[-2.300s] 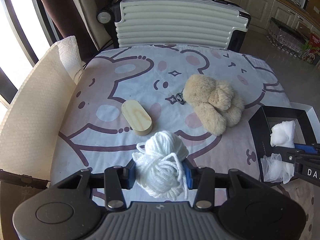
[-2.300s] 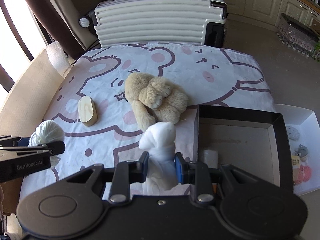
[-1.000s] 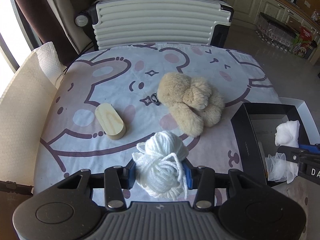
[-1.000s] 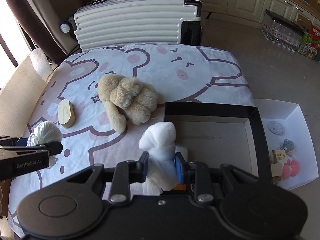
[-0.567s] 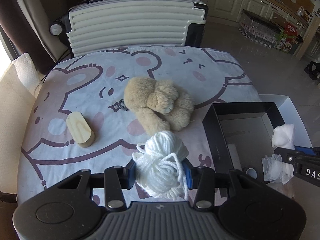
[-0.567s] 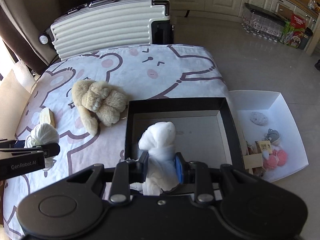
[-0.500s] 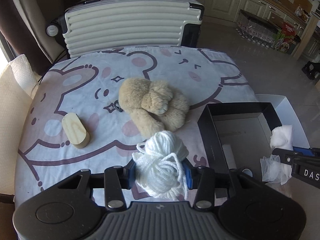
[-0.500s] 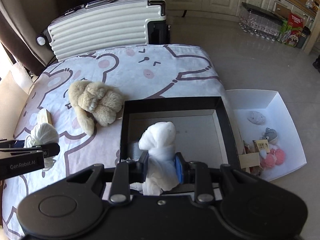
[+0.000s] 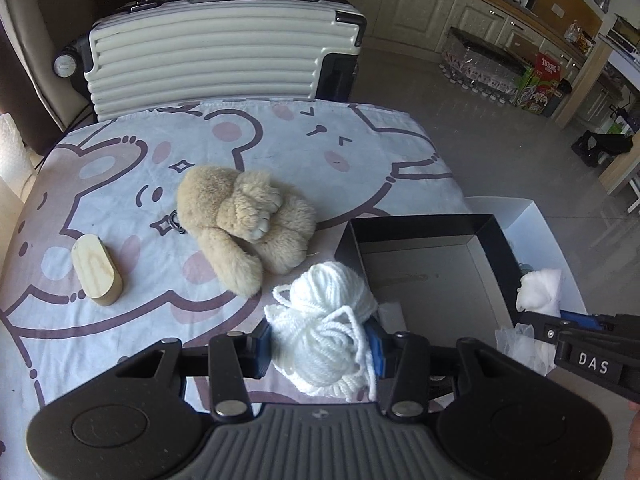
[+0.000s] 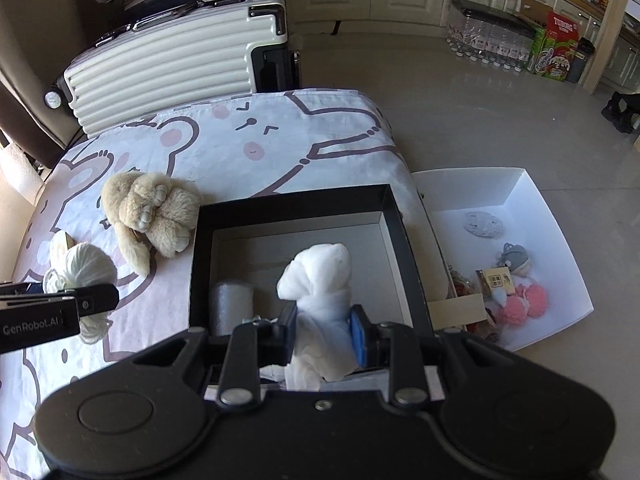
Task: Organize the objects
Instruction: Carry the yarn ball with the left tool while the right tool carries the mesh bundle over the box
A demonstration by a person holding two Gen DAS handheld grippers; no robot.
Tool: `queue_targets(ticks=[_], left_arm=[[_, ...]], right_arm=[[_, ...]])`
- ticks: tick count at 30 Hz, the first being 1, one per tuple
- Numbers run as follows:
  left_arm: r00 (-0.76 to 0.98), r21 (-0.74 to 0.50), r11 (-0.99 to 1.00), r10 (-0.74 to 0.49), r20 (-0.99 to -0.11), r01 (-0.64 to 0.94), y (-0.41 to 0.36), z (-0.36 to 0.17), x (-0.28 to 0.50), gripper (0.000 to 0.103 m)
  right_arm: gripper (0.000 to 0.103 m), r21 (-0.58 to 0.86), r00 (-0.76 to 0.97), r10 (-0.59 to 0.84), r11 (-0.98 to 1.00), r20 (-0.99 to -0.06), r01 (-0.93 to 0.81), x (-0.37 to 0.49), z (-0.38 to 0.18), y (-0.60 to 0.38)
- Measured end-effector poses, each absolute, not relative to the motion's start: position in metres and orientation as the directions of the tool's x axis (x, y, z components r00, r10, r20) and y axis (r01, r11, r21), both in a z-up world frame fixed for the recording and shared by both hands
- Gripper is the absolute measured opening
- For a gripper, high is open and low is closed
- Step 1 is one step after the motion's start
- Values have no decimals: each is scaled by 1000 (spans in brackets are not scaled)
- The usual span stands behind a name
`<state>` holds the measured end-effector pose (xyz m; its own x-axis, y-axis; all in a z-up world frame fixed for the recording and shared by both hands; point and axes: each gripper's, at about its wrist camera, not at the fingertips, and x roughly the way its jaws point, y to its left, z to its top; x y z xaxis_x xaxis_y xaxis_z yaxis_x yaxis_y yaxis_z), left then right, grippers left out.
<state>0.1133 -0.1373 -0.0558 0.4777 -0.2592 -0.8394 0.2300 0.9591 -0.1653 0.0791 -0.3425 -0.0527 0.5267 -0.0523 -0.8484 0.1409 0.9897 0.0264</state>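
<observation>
My left gripper (image 9: 320,340) is shut on a ball of white yarn (image 9: 326,320), held above the table's front edge just left of the black box (image 9: 492,244). My right gripper (image 10: 322,330) is shut on a bundle of white mesh cloth (image 10: 320,280), held over the near part of the black box (image 10: 200,248). A grey roll (image 10: 232,304) lies inside the box. A beige plush toy (image 9: 244,216) and an oval wooden block (image 9: 96,272) lie on the bear-print tablecloth (image 9: 120,168).
A cream suitcase (image 9: 216,60) stands behind the table. A white open box (image 10: 520,200) with small plush trinkets sits on the floor to the right of the table. A paper towel roll (image 9: 12,152) is at the far left.
Both grippers have moved right with their loads. The right gripper with the cloth now hangs over the black box; the left one with the yarn has come up to the box's left wall.
</observation>
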Motion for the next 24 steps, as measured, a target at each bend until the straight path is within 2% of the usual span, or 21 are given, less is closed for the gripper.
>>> queue_targets(ticks=[24], left_arm=[[466,-330,902,-428,-774,279,-180,-72,135,46]], right_arm=[[29,27,554,-66,987,-830,159,85,-64,-370]])
